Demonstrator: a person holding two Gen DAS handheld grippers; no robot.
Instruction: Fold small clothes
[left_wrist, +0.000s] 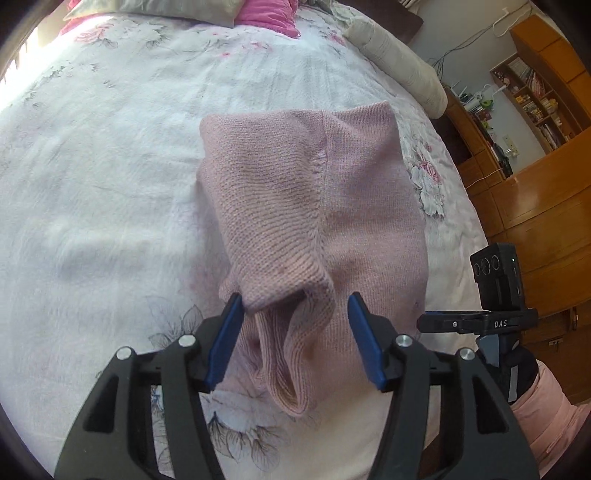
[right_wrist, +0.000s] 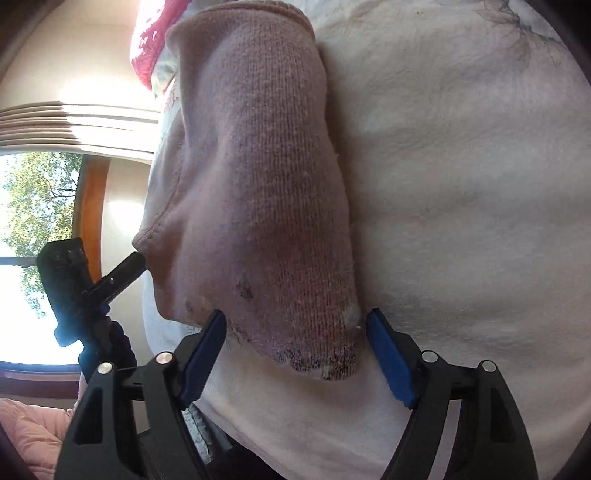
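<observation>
A small pink knit garment (left_wrist: 295, 184) lies folded lengthwise on the white floral bedsheet (left_wrist: 110, 166), a seam running down its middle. My left gripper (left_wrist: 295, 299) is open, and the garment's near folded end sits loosely between its blue pads (left_wrist: 225, 343). In the right wrist view the same garment (right_wrist: 258, 184) stretches away over the sheet (right_wrist: 461, 184). Its worn, pilled corner lies between the spread fingers of my open right gripper (right_wrist: 295, 314). The left gripper's tool (right_wrist: 74, 295) shows at the left, one finger close to the garment's edge.
Pillows (left_wrist: 155, 9), a pink cushion (left_wrist: 269, 14) and a grey bolster (left_wrist: 399, 62) lie at the bed's far end. Wooden shelves (left_wrist: 535, 92) and cabinets (left_wrist: 535, 206) stand to the right. A bright window (right_wrist: 33, 206) is on the left. A pink sleeve (left_wrist: 550, 417) holds the right tool.
</observation>
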